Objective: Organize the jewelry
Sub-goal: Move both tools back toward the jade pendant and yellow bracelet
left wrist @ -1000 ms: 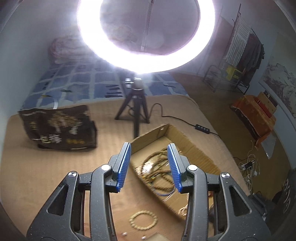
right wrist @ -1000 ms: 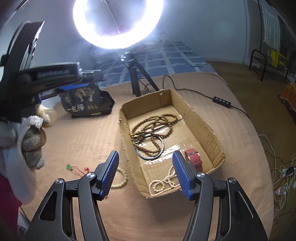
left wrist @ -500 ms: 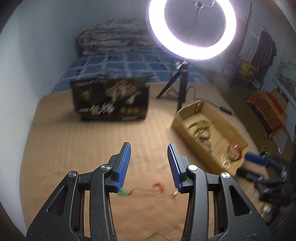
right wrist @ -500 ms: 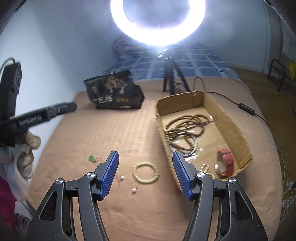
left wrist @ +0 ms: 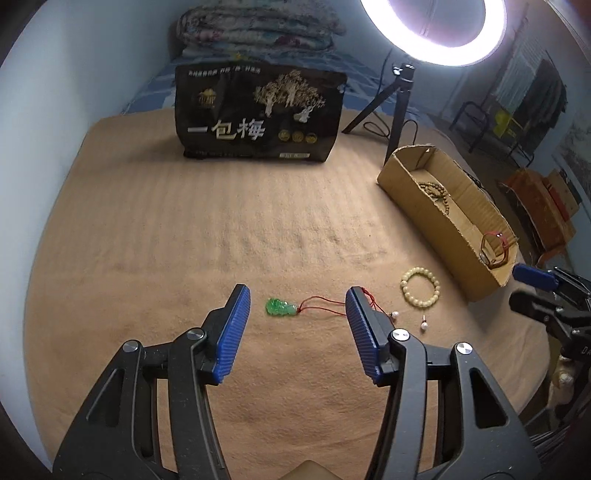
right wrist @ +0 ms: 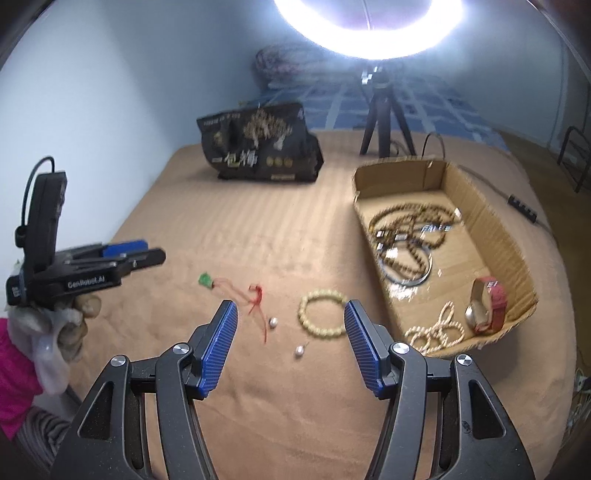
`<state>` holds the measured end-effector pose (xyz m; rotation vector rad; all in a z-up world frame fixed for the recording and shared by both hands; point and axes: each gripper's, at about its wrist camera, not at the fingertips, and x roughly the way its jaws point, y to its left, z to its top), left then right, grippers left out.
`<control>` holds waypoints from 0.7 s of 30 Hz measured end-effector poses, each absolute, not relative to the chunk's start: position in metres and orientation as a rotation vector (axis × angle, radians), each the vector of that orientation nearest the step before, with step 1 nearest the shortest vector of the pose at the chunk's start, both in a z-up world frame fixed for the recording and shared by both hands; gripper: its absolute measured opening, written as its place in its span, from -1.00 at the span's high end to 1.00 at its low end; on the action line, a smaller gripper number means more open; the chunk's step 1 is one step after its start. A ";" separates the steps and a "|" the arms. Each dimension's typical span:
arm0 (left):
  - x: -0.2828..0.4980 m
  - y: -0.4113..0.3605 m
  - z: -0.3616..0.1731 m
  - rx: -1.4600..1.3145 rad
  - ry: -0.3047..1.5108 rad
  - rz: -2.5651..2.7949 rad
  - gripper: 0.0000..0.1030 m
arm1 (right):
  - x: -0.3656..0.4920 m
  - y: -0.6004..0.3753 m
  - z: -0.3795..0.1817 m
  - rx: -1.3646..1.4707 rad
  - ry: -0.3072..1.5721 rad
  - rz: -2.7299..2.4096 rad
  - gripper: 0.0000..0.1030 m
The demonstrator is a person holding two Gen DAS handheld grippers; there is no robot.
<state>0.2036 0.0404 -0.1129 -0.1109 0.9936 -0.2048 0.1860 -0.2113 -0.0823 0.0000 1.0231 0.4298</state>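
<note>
The left gripper [left wrist: 297,325] hangs with jaws spread, empty, the green pendant [left wrist: 280,307] lying between its tips at frame centre. The right gripper [right wrist: 290,343] also gapes empty, over the bracelet [right wrist: 322,313] and what look like two pearls [right wrist: 273,322]. The box [right wrist: 517,258] sits right.

Ring light [right wrist: 369,29] glares overhead, blown out; fisheye bends edges; right wrist view motion-blurred, left sharp
</note>
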 end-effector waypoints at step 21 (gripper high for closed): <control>0.209 0.050 -0.192 -0.100 1.056 -0.293 -0.07 | 0.222 -0.183 -0.160 -0.076 1.210 0.501 0.10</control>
